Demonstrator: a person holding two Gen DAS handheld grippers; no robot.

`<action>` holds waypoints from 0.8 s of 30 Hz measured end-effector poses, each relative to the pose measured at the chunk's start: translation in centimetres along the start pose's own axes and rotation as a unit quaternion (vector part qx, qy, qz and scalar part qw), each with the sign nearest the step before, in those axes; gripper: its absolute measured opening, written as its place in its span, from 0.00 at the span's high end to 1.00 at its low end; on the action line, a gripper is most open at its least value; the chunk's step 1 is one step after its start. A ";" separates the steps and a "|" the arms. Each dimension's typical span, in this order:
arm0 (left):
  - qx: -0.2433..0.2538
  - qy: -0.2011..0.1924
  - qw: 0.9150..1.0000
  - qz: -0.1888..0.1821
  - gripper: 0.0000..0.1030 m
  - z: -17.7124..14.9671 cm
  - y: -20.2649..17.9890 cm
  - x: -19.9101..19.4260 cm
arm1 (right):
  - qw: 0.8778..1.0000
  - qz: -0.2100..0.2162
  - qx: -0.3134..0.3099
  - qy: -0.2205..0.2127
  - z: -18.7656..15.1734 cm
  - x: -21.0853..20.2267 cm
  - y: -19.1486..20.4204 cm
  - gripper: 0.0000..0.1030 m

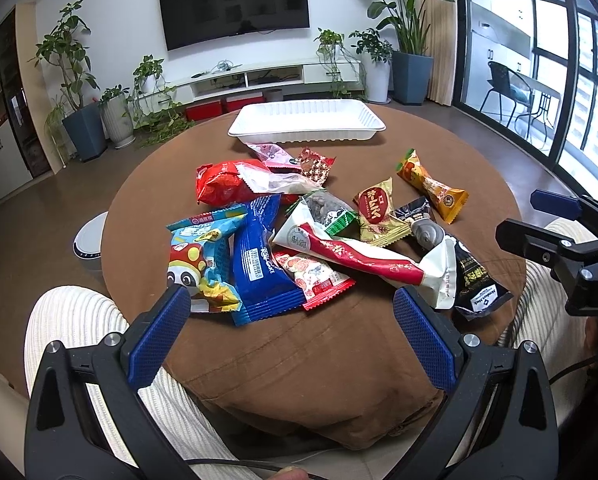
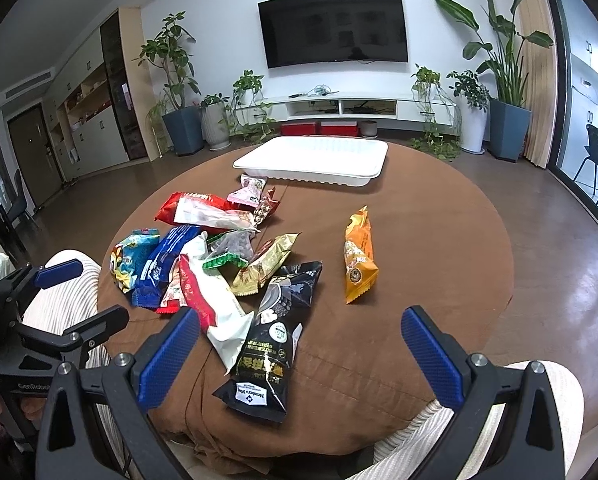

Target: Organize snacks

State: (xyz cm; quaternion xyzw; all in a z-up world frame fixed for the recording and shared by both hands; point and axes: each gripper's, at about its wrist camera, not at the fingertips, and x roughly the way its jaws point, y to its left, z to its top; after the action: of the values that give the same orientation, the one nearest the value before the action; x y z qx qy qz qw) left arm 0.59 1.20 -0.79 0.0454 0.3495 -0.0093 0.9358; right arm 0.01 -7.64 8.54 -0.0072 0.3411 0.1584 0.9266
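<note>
Left wrist view: the left hand-held gripper [image 1: 291,300] gapes wide, holding nothing, over the round brown bench [image 1: 379,360]; only here a white round device [image 1: 89,242] shows on the floor at 9 o'clock. The snack pile [image 1: 299,232] lies centrally. Right wrist view: the right hand-held gripper [image 2: 301,322] is likewise wide and empty; the white tray [image 2: 311,158] at 12 o'clock holds nothing, and an orange packet [image 2: 359,256] lies apart at 2 o'clock.

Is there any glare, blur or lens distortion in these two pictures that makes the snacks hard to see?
Left wrist view: sharp; fisheye bends the window frames and darkens the corners; the snack pile is evenly lit. Right wrist view: daylight glare on the floor, none on the orange packet; the white tray looks pale but readable.
</note>
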 end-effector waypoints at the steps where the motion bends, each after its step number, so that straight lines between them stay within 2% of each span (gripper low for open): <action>1: 0.000 0.001 1.000 0.001 0.00 0.0 0.0 0.0 | 1.000 0.000 -0.002 0.000 0.0 0.0 0.1 0.00; 19: -0.009 0.017 1.000 0.017 0.00 0.3 1.4 1.3 | 0.999 0.018 -0.035 0.025 -0.3 1.3 1.9 0.00; 24: -0.018 0.024 0.999 0.036 0.00 0.7 3.0 2.2 | 0.998 0.025 -0.045 0.040 -0.4 2.2 2.6 0.01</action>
State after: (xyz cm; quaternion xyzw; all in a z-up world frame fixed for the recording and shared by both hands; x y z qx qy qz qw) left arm 2.88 4.14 -1.49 0.0412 0.3700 0.0318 0.9276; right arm 0.53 -4.62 7.07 -0.0467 0.3706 0.1963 0.9066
